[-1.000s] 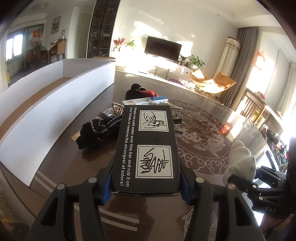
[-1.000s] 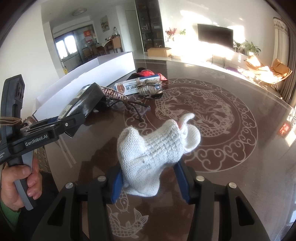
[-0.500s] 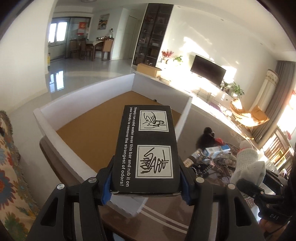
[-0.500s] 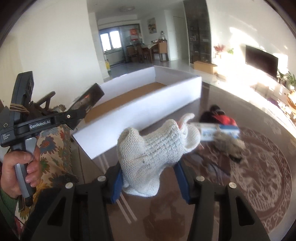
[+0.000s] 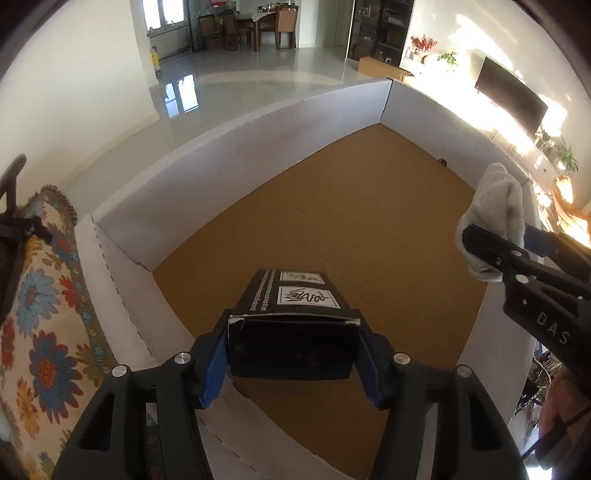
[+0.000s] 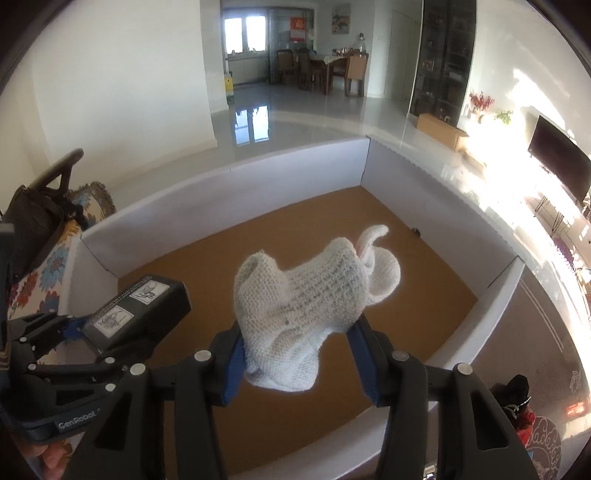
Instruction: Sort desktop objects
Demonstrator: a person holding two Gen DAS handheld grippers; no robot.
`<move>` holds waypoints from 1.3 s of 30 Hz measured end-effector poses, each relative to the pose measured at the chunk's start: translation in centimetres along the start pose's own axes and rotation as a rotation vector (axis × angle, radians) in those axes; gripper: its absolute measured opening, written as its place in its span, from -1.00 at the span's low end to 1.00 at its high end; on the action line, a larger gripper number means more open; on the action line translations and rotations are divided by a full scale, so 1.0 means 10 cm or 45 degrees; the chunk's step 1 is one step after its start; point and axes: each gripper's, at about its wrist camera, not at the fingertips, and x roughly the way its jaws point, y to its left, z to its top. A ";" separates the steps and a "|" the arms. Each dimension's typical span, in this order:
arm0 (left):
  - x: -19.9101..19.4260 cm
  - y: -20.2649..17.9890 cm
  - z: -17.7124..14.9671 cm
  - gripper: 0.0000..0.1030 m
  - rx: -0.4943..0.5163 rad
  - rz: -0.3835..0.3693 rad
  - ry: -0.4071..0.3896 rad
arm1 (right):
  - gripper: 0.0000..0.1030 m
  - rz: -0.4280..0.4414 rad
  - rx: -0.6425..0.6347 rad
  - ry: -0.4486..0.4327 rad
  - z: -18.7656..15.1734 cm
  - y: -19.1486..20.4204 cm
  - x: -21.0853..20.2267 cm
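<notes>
The left tongs (image 5: 293, 363) are clenched on a black rectangular cardboard box with white printed labels (image 5: 295, 328), its far end tipped down. The right tongs (image 6: 297, 363) grasp a white knitted glove (image 6: 310, 299). Beneath and beyond both spreads a large white-walled carton with a brown cardboard floor (image 5: 354, 206).

We see a glossy pale floor (image 6: 295, 122) running back to a dining table (image 6: 334, 61) with chairs beside bright windows (image 6: 245, 35). Along the right wall stand a dark cabinet (image 6: 443, 59) and a television (image 6: 561, 162) in strong sunlight. A floral cushion (image 5: 40, 314) lies at the left.
</notes>
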 end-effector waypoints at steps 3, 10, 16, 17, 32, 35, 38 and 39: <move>0.00 -0.03 -0.02 0.44 0.022 -0.026 0.007 | 0.27 -0.059 -0.025 0.103 -0.04 -0.05 0.30; -0.08 -0.11 0.04 0.60 0.015 -0.115 -0.055 | 0.66 -0.156 -0.122 0.205 -0.22 -0.19 0.51; -0.14 -0.33 0.01 0.60 0.205 0.056 -0.122 | 0.68 -0.181 -0.233 0.221 -0.31 -0.18 0.50; -0.15 -0.34 0.00 0.60 0.219 0.075 -0.130 | 0.69 -0.189 -0.239 0.227 -0.32 -0.15 0.50; -0.45 -0.05 -0.40 0.60 0.084 -0.053 -0.213 | 0.71 -0.153 -0.340 0.152 -0.77 -0.18 0.12; -0.51 0.08 -0.46 0.60 -0.012 -0.133 -0.240 | 0.75 -0.131 -0.249 0.092 -0.71 -0.28 0.01; -0.63 0.06 -0.56 0.64 -0.022 -0.168 -0.296 | 0.92 -0.085 -0.125 0.030 -0.65 -0.46 -0.18; -0.66 0.03 -0.58 0.64 -0.003 -0.162 -0.309 | 0.98 -0.079 -0.103 0.013 -0.65 -0.49 -0.25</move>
